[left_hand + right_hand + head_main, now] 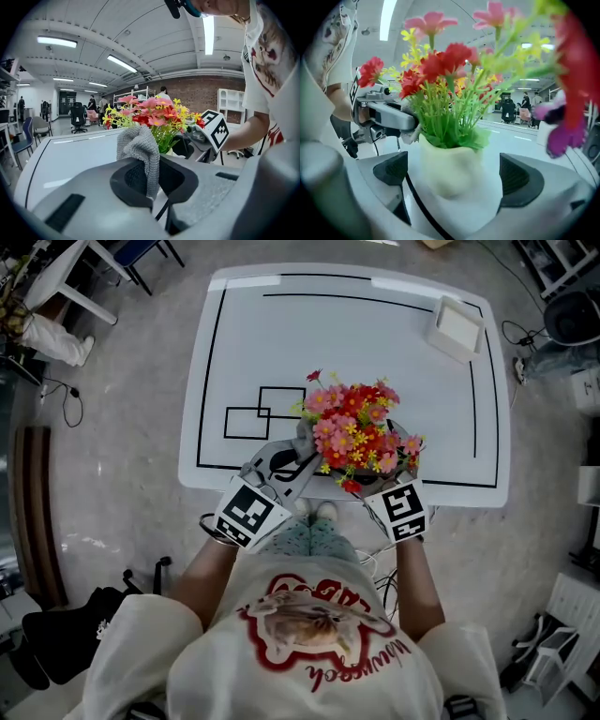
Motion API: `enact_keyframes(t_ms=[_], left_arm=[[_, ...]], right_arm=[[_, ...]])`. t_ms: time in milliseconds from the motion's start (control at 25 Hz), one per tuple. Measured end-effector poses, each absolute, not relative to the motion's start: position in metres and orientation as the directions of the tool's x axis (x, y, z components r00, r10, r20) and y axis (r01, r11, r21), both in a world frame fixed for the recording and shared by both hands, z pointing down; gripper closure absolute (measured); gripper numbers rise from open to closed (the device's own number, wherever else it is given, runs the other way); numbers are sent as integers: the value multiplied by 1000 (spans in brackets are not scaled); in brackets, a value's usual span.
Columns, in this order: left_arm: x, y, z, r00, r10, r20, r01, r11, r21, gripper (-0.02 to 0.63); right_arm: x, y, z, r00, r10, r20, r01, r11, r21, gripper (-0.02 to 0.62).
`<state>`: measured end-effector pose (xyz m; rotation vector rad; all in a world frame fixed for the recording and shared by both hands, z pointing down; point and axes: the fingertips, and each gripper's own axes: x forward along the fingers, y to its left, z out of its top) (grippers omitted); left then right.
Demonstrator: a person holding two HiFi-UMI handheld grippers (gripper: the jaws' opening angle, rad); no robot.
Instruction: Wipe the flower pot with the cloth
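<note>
A cream flower pot (450, 171) full of red, pink and yellow artificial flowers (361, 432) stands near the front edge of the white table (375, 343). In the head view the blooms hide the pot. My right gripper (452, 177) has its jaws on either side of the pot's body, shut on it. My left gripper (157, 187) is shut on a grey knitted cloth (138, 150), which sticks up from its jaws just left of the flowers. In the head view the cloth (302, 442) sits against the bouquet's left side. Both grippers come in from the table's near edge.
A white box (457, 327) sits at the table's far right corner. Black outlined rectangles (258, 413) are marked on the tabletop left of the flowers. Chairs, cables and shelving stand on the floor around the table. Several people are far off in the room.
</note>
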<state>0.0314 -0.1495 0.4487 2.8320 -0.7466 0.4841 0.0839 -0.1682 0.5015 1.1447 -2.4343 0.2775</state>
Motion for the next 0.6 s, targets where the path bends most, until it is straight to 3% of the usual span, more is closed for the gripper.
enact_keyframes(t_ms=[360, 480, 520, 560, 600], left_arm=[[19, -132, 451, 760, -574, 305, -626, -773, 104, 594], [18, -120, 452, 745, -602, 288, -650, -752, 110, 594], [17, -117, 451, 739, -615, 277, -660, -743, 110, 592], [16, -114, 450, 732, -627, 267, -670, -734, 112, 594], [15, -111, 449, 725, -637, 259, -679, -725, 116, 594]], right_arm=[[78, -119, 471, -611, -715, 340, -768, 639, -37, 36], [79, -110, 458, -613, -741, 275, -779, 625, -50, 174], [81, -109, 454, -603, -757, 250, -789, 613, -46, 249], [84, -107, 450, -589, -775, 228, -801, 596, -43, 483], [86, -105, 447, -577, -788, 214, -812, 582, -46, 600]])
